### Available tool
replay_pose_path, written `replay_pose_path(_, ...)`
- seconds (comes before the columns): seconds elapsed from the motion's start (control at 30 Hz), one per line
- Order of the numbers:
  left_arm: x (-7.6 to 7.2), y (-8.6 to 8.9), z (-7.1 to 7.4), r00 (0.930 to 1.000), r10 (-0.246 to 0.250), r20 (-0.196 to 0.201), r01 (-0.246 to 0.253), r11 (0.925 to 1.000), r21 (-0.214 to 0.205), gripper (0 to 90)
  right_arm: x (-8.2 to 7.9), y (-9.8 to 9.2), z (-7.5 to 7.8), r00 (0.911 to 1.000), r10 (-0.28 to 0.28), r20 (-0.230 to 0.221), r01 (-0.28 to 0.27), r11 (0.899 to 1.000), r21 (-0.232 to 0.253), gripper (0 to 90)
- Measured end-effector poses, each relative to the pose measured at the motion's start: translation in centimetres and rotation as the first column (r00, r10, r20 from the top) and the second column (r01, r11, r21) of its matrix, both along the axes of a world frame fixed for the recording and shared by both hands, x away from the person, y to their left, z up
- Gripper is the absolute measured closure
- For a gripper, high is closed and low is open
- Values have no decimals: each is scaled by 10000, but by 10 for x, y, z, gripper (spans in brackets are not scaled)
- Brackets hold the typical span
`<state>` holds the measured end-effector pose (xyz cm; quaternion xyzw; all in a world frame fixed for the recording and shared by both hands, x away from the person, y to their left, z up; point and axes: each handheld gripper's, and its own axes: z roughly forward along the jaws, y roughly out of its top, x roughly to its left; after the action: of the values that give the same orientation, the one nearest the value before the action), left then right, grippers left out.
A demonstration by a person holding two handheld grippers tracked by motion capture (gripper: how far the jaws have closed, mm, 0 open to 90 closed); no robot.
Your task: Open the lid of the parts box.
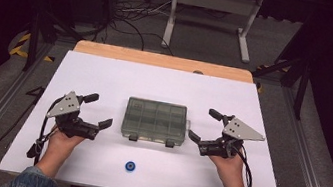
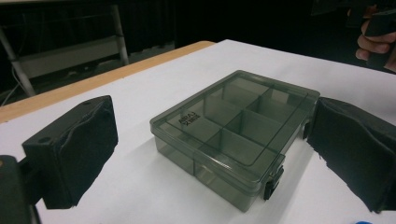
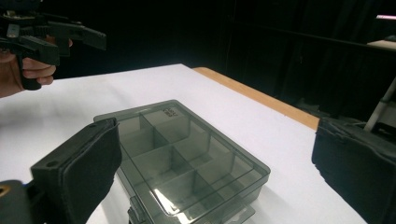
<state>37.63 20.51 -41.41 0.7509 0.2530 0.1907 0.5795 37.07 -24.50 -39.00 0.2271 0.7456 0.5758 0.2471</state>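
Smoky translucent compartment box [image 1: 154, 120], lid closed, sits between wide-open left gripper [image 1: 99, 110] and right gripper [image 1: 203, 125].

- Left gripper [image 1: 99, 110] held in left hand [image 1: 61, 141], low over the table on the left; jaws spread wide, nothing between them.
- Right gripper [image 1: 205, 125] held in right hand [image 1: 227, 166], on the right; jaws also wide apart, holding nothing.
- Both grippers angle inward, toward each other.
- Forearms come in from the bottom edge, denim sleeves [image 1: 32, 181] at the wrists.
- Grey plate [image 1: 65, 104] tops each gripper; cables trail back past the hands.
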Motion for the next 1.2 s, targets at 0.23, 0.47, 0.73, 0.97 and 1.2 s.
replay_pose_path(0.23,3,-2,-8,9958,-796,-460,838,9915,991,44,2,4,-4,9977,272,-622,-314,9972,-675,71)
replay_pose_path(0.47,7,-3,-18,9928,-872,-827,968,9880,1201,52,4,11,-16,9912,435,-1247,-599,9895,-1314,94)
replay_pose_path(0.73,10,-6,-26,9898,-828,-1160,995,9842,1464,52,8,11,-31,9792,249,-2015,-620,9817,-1799,94)
replay_pose_path(0.97,12,-8,-35,9864,-819,-1428,1055,9804,1662,52,9,11,-38,9699,163,-2432,-681,9761,-2064,94)
replay_pose_path(1.2,12,-10,-38,9842,-788,-1583,1066,9786,1760,54,9,11,-46,9627,163,-2699,-767,9737,-2147,100)
